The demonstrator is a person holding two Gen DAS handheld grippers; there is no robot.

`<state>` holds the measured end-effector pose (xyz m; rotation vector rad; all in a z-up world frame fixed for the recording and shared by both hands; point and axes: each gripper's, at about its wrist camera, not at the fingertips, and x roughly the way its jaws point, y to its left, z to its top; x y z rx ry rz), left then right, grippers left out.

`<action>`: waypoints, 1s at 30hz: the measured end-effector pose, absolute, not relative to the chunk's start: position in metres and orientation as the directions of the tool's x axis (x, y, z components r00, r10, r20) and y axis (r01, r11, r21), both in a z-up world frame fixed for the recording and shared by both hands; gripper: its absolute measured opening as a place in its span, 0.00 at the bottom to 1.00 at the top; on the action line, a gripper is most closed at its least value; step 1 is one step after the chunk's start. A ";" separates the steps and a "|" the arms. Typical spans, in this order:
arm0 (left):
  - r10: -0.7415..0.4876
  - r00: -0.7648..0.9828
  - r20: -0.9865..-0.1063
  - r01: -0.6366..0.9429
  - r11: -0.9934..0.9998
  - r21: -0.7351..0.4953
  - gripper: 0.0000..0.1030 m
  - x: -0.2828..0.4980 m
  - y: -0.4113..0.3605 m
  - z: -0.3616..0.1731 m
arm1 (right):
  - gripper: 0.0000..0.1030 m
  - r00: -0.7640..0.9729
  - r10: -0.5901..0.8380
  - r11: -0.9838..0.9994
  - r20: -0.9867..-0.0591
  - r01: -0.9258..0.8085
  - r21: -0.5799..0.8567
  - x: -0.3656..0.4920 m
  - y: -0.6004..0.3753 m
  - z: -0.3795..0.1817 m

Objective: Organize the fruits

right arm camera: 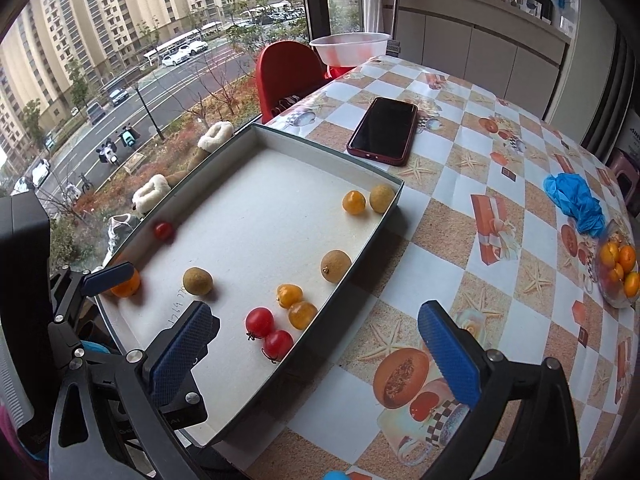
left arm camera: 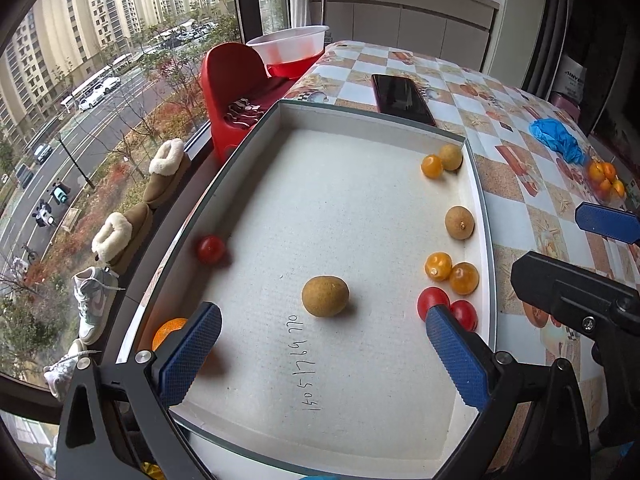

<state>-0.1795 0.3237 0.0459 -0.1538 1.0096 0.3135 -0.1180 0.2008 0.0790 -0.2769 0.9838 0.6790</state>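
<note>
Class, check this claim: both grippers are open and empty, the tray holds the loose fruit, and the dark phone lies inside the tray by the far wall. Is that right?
Not quite. The phone lies on the tablecloth just outside the tray, beyond its far wall, as the right wrist view shows. The left gripper and right gripper are indeed open and empty.

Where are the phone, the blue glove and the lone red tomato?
phone (right arm camera: 383,130): right wrist view, middle of its dark screen.
blue glove (right arm camera: 576,200): right wrist view, middle of the crumpled heap.
lone red tomato (left arm camera: 210,249): left wrist view, its middle.

My left gripper (left arm camera: 322,354) hangs wide open over the tray (left arm camera: 372,120) — one brown fruit (left arm camera: 325,295) just ahead, untouched.
</note>
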 end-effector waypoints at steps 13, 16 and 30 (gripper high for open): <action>0.180 0.483 -0.857 -0.310 0.950 0.025 1.00 -0.187 0.320 0.043 | 1.00 0.369 0.371 0.757 -0.852 -0.651 0.048 -0.125 0.210 0.074; 0.183 0.480 -0.858 -0.313 0.949 0.027 1.00 -0.189 0.321 0.042 | 1.00 0.368 0.366 0.755 -0.855 -0.654 0.042 -0.126 0.212 0.074; 0.187 0.479 -0.858 -0.315 0.949 0.031 1.00 -0.192 0.322 0.042 | 1.00 0.359 0.355 0.754 -0.863 -0.656 0.037 -0.129 0.214 0.070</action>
